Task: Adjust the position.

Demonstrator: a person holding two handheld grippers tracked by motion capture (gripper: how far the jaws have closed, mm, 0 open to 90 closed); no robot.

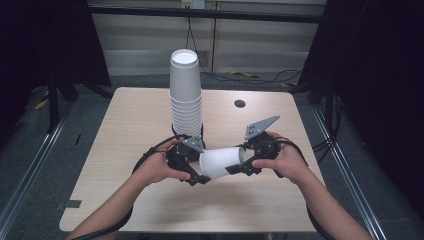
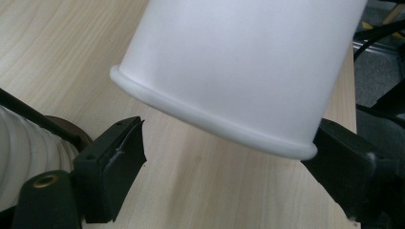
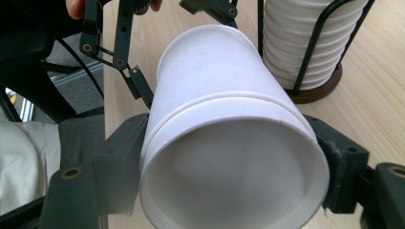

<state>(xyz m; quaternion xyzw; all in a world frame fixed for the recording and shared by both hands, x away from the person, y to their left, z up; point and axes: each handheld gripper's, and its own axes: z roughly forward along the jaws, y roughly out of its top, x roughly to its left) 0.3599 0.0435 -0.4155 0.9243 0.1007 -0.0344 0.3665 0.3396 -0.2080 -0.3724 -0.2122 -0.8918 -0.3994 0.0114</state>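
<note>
Two nested cups held over the desk point(image 1: 125, 150)

Beside the stack of cups point(image 1: 186, 95), the right gripper point(image 1: 239, 167) has its jaws clamped on the outer cup's point(image 3: 267, 129) open end, while the left gripper point(image 1: 199, 172) pinches the inner cup's point(image 3: 205, 62) closed end — best parted with a straight, gentle pull, without crushing the paper.
</note>
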